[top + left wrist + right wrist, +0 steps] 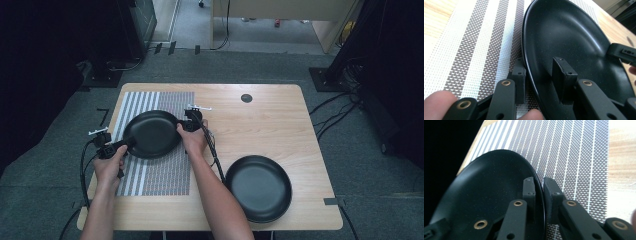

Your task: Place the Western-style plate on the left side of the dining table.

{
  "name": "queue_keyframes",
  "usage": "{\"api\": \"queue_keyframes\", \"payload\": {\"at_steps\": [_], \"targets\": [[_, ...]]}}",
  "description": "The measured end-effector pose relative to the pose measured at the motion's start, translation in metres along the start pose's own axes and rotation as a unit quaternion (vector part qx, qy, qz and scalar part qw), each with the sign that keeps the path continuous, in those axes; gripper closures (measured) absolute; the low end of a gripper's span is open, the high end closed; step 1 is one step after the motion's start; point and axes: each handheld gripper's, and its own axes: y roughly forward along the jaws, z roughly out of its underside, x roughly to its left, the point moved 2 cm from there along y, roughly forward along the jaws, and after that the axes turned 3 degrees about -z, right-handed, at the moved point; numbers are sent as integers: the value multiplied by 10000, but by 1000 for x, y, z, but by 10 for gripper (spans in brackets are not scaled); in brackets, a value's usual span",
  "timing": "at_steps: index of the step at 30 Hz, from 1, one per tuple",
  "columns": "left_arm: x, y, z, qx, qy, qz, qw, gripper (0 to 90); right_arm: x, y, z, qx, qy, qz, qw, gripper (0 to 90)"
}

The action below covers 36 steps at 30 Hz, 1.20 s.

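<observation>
Now, both my hands at the round black non-stick pan (151, 134), which sits over the grey-and-white striped woven placemat (165, 175) on the left half of the pale wooden bench (280, 120).

Left gripper (111, 148): at the pan's near-left rim. In the left gripper view one jaw stands inside the bowl of the pan (574, 37), the other outside over the placemat (474, 50), rim running between them. There is a clear gap between the inner pad and the pan wall; the jaws straddle the rim loosely rather than pinch it. My fingertips (436, 105) show at the bottom edge of that view.

Right gripper (190, 122): at the pan's far-right rim, opposite the left one. In the right gripper view the jaws are drawn close together with the thin rim of the pan (486, 195) nipped between the two pads, one pad inside, one outside over the striped mat (574, 157). This side pinches the rim.

From the left gripper view, the far jaw of my right gripper (624, 52) shows on the opposite rim.

A second round black pan (260, 187) lies on bare wood near the bench's front right corner, well apart from the first, just beside my right forearm (215, 195). A small dark round disc (246, 98) sits in the benchtop toward the far edge. Cables trail from both grippers; the right one runs along my forearm.
</observation>
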Motion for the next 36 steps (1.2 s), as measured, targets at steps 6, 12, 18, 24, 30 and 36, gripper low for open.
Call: {"api": "queue_keyframes", "payload": {"at_steps": [6,12,18,24,30,36], "targets": [[-9,0,4,-114,653,-307,9973,541,5,-2,0,-134,-211,40,9997,684],[-16,-1,8,-225,1099,-679,9914,393,9,-14,-5,-438,-520,326,9971,582],[-19,-14,5,-483,1230,-977,9864,274,13,-28,-6,-412,-692,263,9964,527],[-18,-23,7,-374,1144,-939,9883,189,17,-38,-4,-229,-1039,289,9939,424],[-33,-44,14,-459,1282,-689,9883,184,11,-51,2,172,-1503,795,9853,369],[-47,-57,23,-487,1359,-506,9882,168,5,-68,8,317,-1752,828,9805,344]]}}
